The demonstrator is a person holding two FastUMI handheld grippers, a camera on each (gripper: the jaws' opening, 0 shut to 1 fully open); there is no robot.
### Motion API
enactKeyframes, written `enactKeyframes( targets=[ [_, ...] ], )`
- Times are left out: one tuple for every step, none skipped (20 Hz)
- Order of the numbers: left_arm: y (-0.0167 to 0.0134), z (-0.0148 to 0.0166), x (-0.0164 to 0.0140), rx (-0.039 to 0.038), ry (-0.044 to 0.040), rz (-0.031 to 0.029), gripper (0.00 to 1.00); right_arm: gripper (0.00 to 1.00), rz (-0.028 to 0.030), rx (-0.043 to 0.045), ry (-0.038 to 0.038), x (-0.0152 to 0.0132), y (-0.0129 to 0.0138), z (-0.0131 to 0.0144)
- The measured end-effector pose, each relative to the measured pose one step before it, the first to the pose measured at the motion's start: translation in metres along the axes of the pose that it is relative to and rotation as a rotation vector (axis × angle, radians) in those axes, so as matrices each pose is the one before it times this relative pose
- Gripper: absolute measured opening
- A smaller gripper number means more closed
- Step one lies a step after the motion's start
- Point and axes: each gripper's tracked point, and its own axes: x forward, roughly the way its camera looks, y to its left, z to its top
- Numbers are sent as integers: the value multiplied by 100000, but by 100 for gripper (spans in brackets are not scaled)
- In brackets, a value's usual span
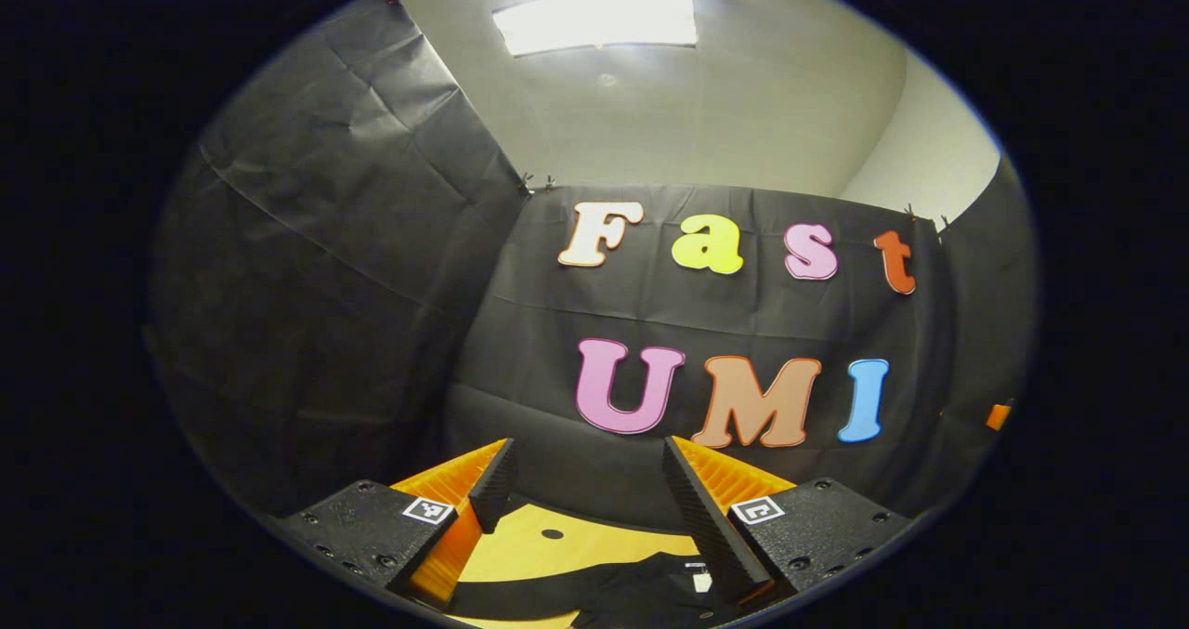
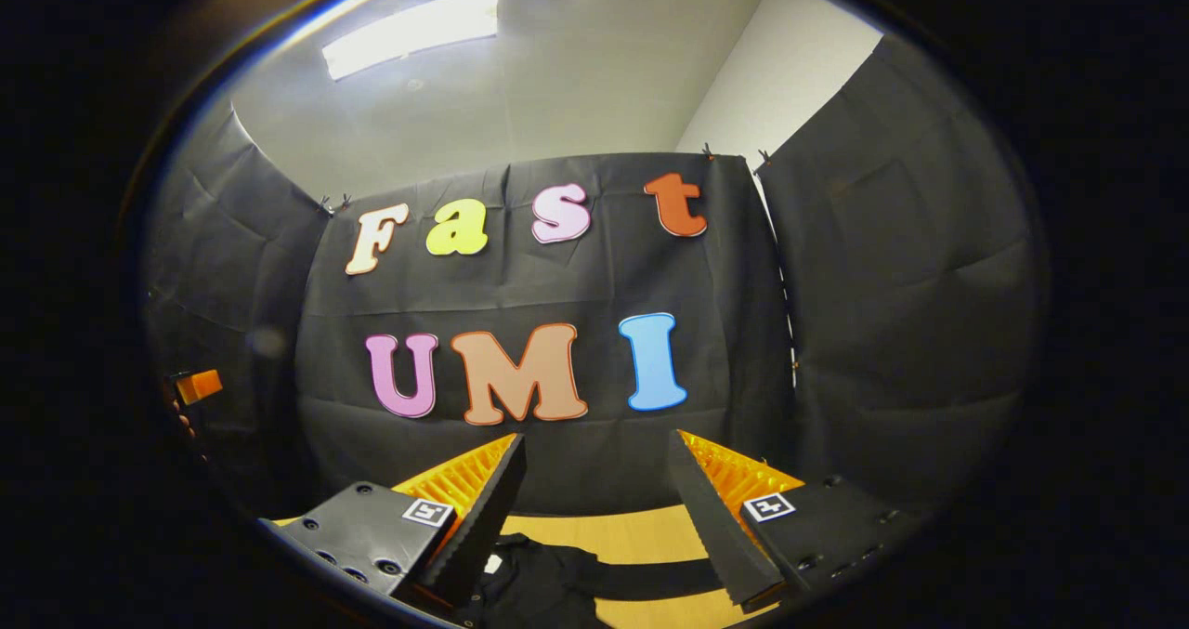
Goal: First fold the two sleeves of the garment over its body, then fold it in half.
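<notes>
in the left gripper view the left tongs (image 1: 585,480) stand with their two fingers wide apart and nothing between them, pointed level at the booth wall rather than down. below and just past the fingertips lies the table (image 1: 557,545), a pale wooden top, and on it the garment (image 1: 641,596), dark cloth seen only as a strip along the view's lower edge, with a small white tag on it close to the right-hand finger. the garment sits lower than the tongs and slightly toward that finger.

in the right gripper view the right tongs (image 2: 594,480) are likewise spread apart and empty, aimed at the wall. the garment (image 2: 543,587) shows under them, bunched toward the left-hand finger, with a dark band running from it across the table (image 2: 641,536) toward the other finger; this band may be a sleeve lying sideways, though too little shows to be sure of its long axis.

judging by this, no sleeve is folded yet and the task is at its start. the coming move turns on both tongs tipping downward, since the garment lies beneath them rather than ahead. neither pair looks clearly nearer to it. no containers are on the table near the garment.

at the far edge of each view a small orange piece, likely the other tongs, is visible.
</notes>
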Motion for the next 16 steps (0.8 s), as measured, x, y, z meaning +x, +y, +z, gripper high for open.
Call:
enactKeyframes(
  targets=[
    [579, 36, -39, 555, 155, 1878, 92, 97, -1256, 941, 577, 208, -623, -145],
    [508, -7, -8, 580, 144, 1811, 91, 97, -1399, 1200, 314, 102, -560, -171],
    [576, -38, -261, 533, 471, 1880, 92, 97, -1441, 1354, 352, 319, -576, -288],
    [429, -88, 39, 516, 800, 1716, 92, 97, -971, 1288, 1040, 244, -595, -455],
    [195, -137, -152, 313, 641, 958, 92, 97, -448, 747, 1280, 322, -409, -513],
    [79, -26, 45, 415, 680, 876, 92, 97, -641, 173, 1550, 363, -462, -664],
    [163, -234, -228, 504, 697, 764, 92, 97, -1301, -494, 1070, 594, -675, -560],
    [111, -213, -26, 725, 908, 943, 92, 97, -3176, -528, 1712, 677, -1395, -930],
    [-45, -152, 44, 894, 1060, 974, 92, 97, -4131, -987, 3222, 994, -1657, -1404],
    [97, -178, 48, 980, 1103, 1131, 92, 97, -3782, -1469, 4533, 866, -1522, -1947],
    [245, -105, -109, 1128, 866, 1355, 92, 97, -2346, -1339, 6127, 1301, -1292, -2305],
    [166, -2, 27, 1172, 860, 1627, 92, 97, -1304, -749, 6224, 1297, -1099, -2369],
    [359, -84, -265, 1060, 664, 1845, 92, 97, -987, 314, 6072, 1725, -995, -2107],
    [149, 20, 39, 776, 536, 1971, 91, 97, 288, 1703, 6607, 1637, -738, -2040],
    [270, 0, -206, 477, 282, 1990, 92, 98, 377, 2368, 6477, 1709, -485, -1750],
    [86, 75, 23, 54, 28, 1776, 91, 94, 104, 2276, 5676, 1853, -566, -1477]
  ],
)
